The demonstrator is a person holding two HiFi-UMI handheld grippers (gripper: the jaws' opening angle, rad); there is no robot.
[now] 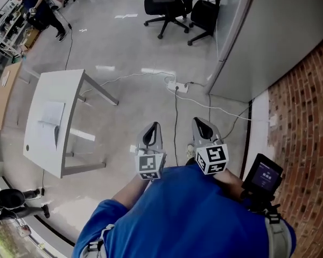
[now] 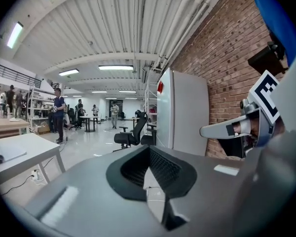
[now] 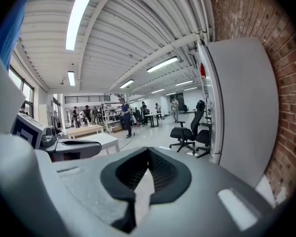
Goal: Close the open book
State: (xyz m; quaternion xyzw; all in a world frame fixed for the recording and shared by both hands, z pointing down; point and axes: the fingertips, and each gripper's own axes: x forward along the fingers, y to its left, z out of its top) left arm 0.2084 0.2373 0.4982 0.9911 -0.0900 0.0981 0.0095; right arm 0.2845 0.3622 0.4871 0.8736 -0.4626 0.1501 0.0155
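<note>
- Far left of the head view there's a white table (image 1: 70, 85), and the open book (image 1: 50, 120) lies flat on it, pages up, roughly mid-tabletop. Nothing is touching it.
- In the left gripper view the same book just peeks in at the left edge on that table, low and off to the side, not lined up with the jaws.
- So the book sits well apart from both grippers, off to the left of them, with a stretch of bare shiny floor (image 1: 124, 47) in between.
- The left gripper (image 1: 153, 127) is out in front of the person's blue shirt (image 1: 183, 214) over the floor. Its jaws are pinched together at the tips with nothing caught between the pads.
- A power strip (image 1: 177, 86) with white cables lies on the floor beyond the two grippers, about in line with the gap between them.
- The right gripper (image 1: 200, 122) is just beside the left one and pointing about the same way. Its jaws are fully closed too, and it's got nothing in them.
- Black office chairs (image 1: 167, 7) stand at the top, next to a tall white partition (image 1: 269, 42).
- A brick wall (image 1: 307, 122) runs down the right side, and a small screen (image 1: 264, 175) sits low in front of it by the person's right arm.
</note>
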